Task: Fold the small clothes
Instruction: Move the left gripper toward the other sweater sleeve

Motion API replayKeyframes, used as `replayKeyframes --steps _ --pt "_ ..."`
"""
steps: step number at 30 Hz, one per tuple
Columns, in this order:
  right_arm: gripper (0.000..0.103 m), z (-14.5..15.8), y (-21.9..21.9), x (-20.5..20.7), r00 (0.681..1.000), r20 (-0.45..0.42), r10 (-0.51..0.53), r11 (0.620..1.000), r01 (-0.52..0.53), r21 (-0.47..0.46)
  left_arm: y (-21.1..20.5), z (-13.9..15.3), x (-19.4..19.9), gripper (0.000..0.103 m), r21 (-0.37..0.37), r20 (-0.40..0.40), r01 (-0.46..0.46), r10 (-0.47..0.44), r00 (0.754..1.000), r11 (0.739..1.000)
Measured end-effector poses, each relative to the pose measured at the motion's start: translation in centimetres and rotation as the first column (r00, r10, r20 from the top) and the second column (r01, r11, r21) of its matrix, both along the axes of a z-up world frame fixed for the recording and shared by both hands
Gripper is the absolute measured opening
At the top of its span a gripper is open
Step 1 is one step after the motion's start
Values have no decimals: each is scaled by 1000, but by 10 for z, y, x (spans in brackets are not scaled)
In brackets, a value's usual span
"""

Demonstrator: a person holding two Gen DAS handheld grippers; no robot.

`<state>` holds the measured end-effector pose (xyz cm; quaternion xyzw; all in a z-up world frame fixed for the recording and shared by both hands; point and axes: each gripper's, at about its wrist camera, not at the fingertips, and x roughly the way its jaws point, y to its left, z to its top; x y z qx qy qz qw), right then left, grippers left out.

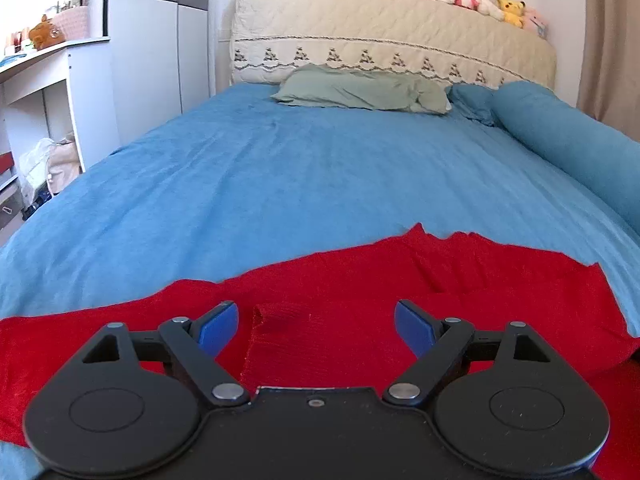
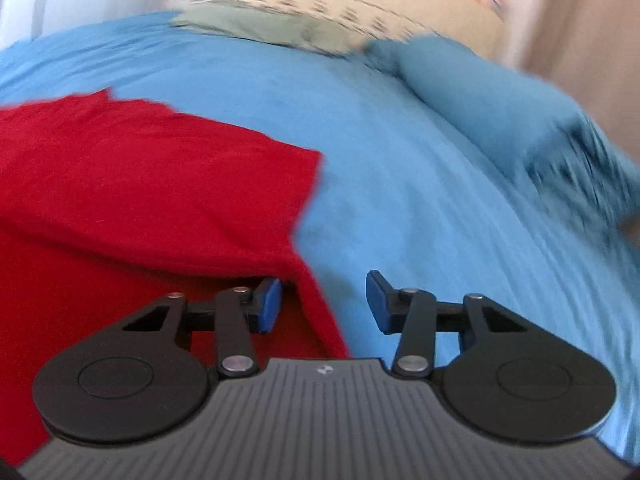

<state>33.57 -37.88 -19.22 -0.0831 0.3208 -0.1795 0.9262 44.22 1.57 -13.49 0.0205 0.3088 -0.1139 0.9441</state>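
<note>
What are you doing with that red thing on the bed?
A person is folding a red garment spread out on a bed with a blue sheet, using a gripper in each hand. The left gripper is open above the cloth, over a small folded flap, holding nothing. The right gripper is at the garment's right edge, with the cloth edge between its open jaws but not yet pinched.

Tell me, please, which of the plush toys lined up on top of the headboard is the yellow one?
The yellow plush toy sits second from the right end of the row, between a white one and a pale pink one at the far right.
</note>
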Motion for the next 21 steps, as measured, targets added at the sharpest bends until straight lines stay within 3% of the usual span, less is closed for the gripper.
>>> replayKeyframes --steps 2,6,9,10,12,16,17,21 --pt "60 -1 -10 -6 1000 -5 -25 998 26 52 -2 -3 0 89 8 -5 4 -4 1000 1000" --pt "64 16 -5 -21 1000 22 18 996 -19 82 -6 -5 0 92 -15 -9 16 -16 1000 1000" --pt "72 38 7 -21 980 135 143 971 -165 171 -14 -7 4 95 -27 -18 34 -35 999 999" --pt "80 41 12 -14 971 156 182 959 -210 189 -17 -9 6 95 -31 -30 40 -41 999 999" --pt "84 36 20 6 962 156 222 938 -255 233 -23 -17 11 95 -36 -68 43 -46 997 998" --pt "82 -1 3 23 990 68 120 929 -136 344 -24 -34 10 95 -16 -107 50 -52 993 999" --pt "82 -6 -2 16 989 94 116 921 -143 362 -22 -36 8 95 -14 -109 52 -53 993 999" --pt "82 -5 -8 0 988 101 120 934 -147 325 -13 -42 -4 95 -26 -104 52 -54 993 998"
